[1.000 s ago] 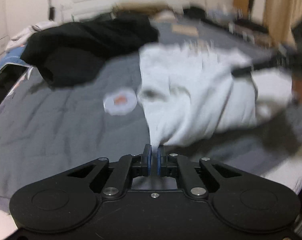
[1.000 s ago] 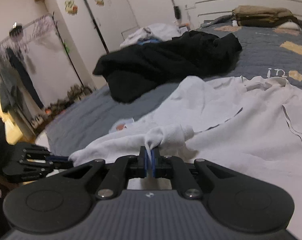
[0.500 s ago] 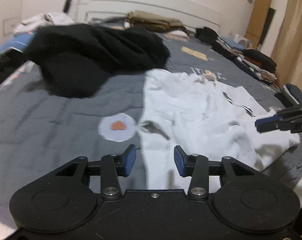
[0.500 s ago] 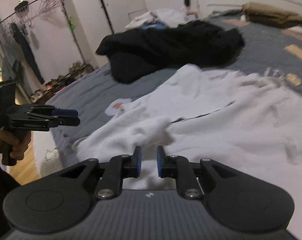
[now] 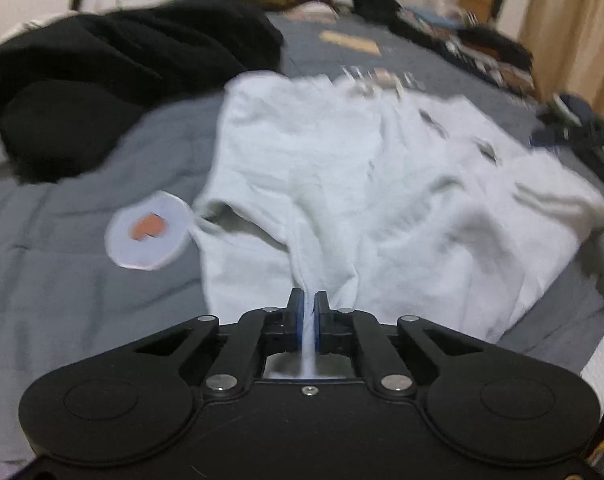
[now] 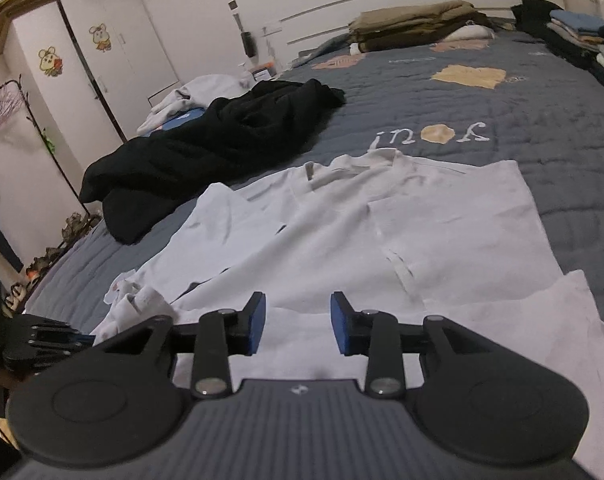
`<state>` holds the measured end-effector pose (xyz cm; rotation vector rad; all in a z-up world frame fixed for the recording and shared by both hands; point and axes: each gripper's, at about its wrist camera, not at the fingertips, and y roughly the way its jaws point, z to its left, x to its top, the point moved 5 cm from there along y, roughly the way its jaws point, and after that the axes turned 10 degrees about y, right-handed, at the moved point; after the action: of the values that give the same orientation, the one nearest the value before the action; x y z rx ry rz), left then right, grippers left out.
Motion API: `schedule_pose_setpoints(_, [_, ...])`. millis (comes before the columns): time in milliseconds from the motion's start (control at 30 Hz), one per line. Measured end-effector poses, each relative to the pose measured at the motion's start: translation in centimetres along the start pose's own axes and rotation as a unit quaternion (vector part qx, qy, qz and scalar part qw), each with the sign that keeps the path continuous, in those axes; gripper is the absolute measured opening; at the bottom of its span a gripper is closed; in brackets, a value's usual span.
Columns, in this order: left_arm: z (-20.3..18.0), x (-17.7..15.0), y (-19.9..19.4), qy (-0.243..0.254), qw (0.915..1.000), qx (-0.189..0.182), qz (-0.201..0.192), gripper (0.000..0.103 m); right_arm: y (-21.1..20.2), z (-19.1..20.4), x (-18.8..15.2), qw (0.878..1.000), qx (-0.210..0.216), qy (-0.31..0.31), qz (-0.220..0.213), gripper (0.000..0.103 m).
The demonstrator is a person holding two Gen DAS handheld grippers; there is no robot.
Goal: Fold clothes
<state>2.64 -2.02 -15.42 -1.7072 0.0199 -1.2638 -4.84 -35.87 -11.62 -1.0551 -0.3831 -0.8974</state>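
Left wrist view shows the left gripper [image 5: 309, 312] clamped on the soft, light white shirt [image 5: 361, 184] mid-frame on the bed [image 5: 62, 280]; the right gripper [image 6: 298, 322] gapes, best pinching its hem.

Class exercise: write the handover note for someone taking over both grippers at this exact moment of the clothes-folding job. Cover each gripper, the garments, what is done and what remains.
Left gripper: shut on a pinch of the white shirt at its near edge.
Right gripper: open, holding nothing, poised over the shirt's near hem.
The white shirt lies spread on the grey quilt, sleeves partly turned in, left side bunched.
The black garment lies in an unfolded heap beyond it.
Done: shirt laid out.
Left: probably grip with the right, finish the shirt's fold, then the black garment.
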Motion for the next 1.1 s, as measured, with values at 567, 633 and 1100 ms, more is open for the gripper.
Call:
schedule_pose_setpoints(567, [5.3,-0.2,-2.4,-0.103,0.9913,0.066,-0.05,0.053,-3.4,-7.1,2.4,0.995,-0.101,-0.023,0.005,0.044])
schedule_pose_setpoints(633, [5.3,0.2,-1.6,-0.103,0.9915,0.065,-0.045,0.053,-3.8,-8.6,2.5,0.993,-0.112,-0.017,0.01,0.045])
schedule_pose_setpoints(1100, [4.3,1.8,2.0,-0.097,0.9937,0.056,-0.015,0.054,-1.4,-15.1,1.9,0.988,-0.146,0.025,0.039,0.049])
